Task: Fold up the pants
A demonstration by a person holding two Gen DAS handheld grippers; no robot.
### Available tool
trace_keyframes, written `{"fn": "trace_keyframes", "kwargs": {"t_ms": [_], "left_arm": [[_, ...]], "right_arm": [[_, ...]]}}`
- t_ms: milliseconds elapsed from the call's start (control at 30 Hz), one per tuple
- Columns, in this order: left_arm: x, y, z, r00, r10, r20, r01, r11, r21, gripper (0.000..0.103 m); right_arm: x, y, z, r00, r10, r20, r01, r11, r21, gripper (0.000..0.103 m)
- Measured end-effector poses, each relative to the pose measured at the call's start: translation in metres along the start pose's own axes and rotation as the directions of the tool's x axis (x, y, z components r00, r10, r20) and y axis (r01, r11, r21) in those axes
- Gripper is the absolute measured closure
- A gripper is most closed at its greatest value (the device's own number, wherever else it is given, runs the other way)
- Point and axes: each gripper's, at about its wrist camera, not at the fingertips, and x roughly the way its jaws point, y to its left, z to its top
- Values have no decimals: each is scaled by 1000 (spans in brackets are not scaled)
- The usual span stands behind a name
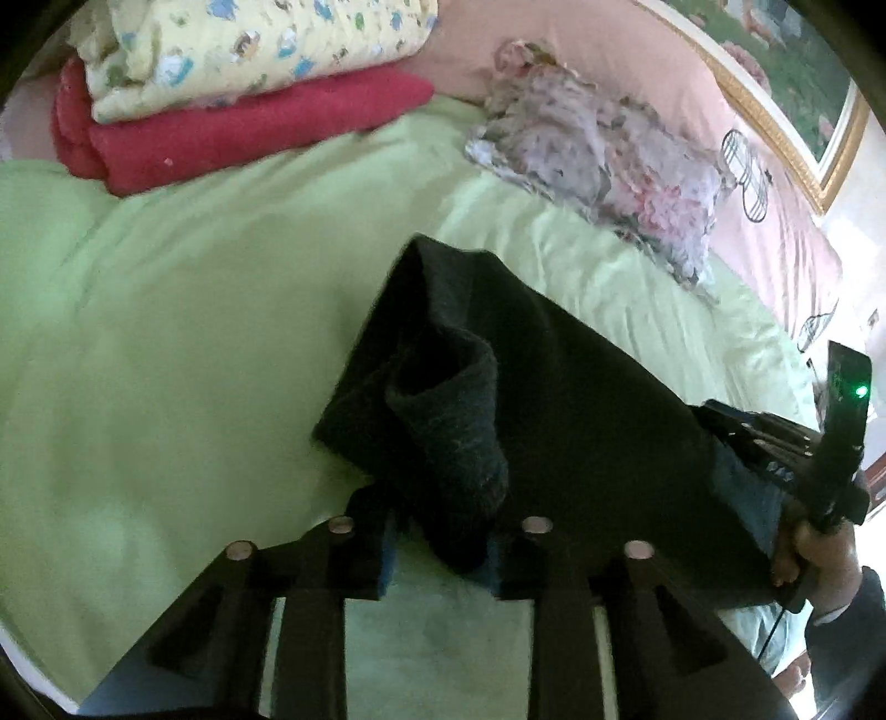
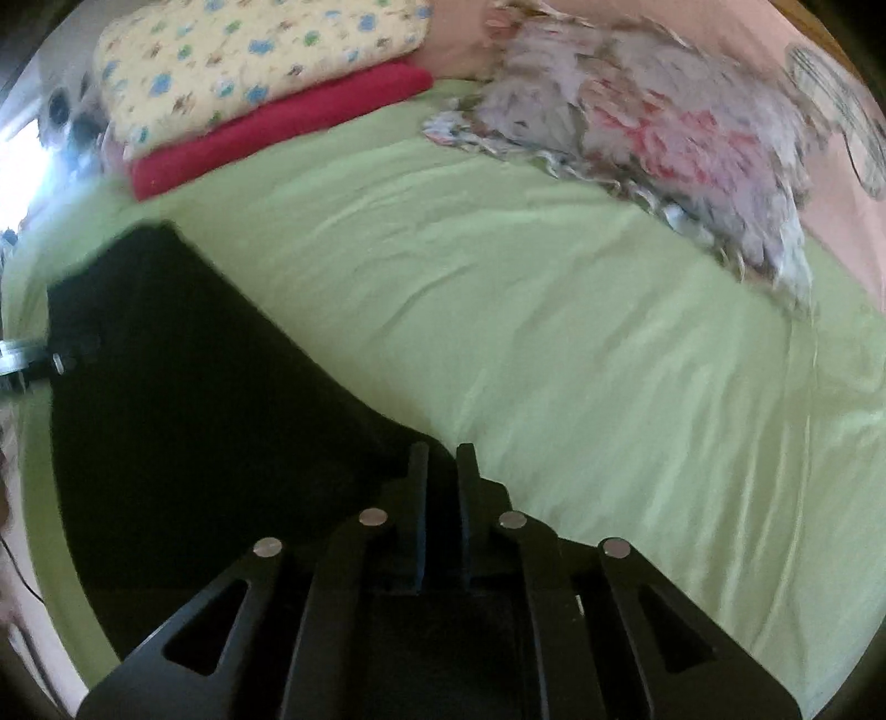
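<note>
left gripper (image 1: 443, 545): jaws partly apart, a rolled bunch of the dark fabric hanging between them. can't tell whether the pads press on it or just flank it.
right gripper (image 2: 443, 471): jaws narrow, near parallel, nipped on the near corner of the cloth where it meets the sheet. reads as a pinch on the edge.
pants (image 1: 526, 387): dark, heavy knit, on the green bedsheet (image 1: 166, 360), near edge of the bed, spread between the two tools. left-wrist view shows one end curled into a lump at the left jaws; right-wrist view shows a flat dark panel running away to the left.
person's hand (image 1: 819, 554): on the right tool's handle, far right of the left-wrist view.
step in hand (judgement): gripping both near corners ahead of a fold; nothing folded over yet.
next move needs: firm hold on the left first, lump shaken flat, then both hands lifting together and carrying the edge across evenly.
risk: left side slips, fold goes skewed.
further back: floral pillow (image 1: 609, 160) to the right, well apart.
far: red blanket (image 1: 221, 133) under a yellow printed quilt (image 1: 249, 44), at the head of the bed.
</note>
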Motion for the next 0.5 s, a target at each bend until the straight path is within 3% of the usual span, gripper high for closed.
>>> {"fn": "trace_keyframes", "kwargs": {"t_ms": [67,300,400,500], "left_arm": [[-13,1,0,998,56,28,-56,998,18,56],[-62,-10,3,978,159,136,-167,985,45,54],[-80,-23,6,981,97,167,-104,994,34,43],[-78,-46,7,988,36,153,-46,997,65,42]], "right_arm": [[-15,-10,-1,999,9,33,-11,997,74,75],[-91,-36,-26,986,21,166,-55,978,203,73],[-120,-46,-47,980,12,198,-63,965,255,66],[-141,-57,-73,977,-1,214,-65,952,299,60]]}}
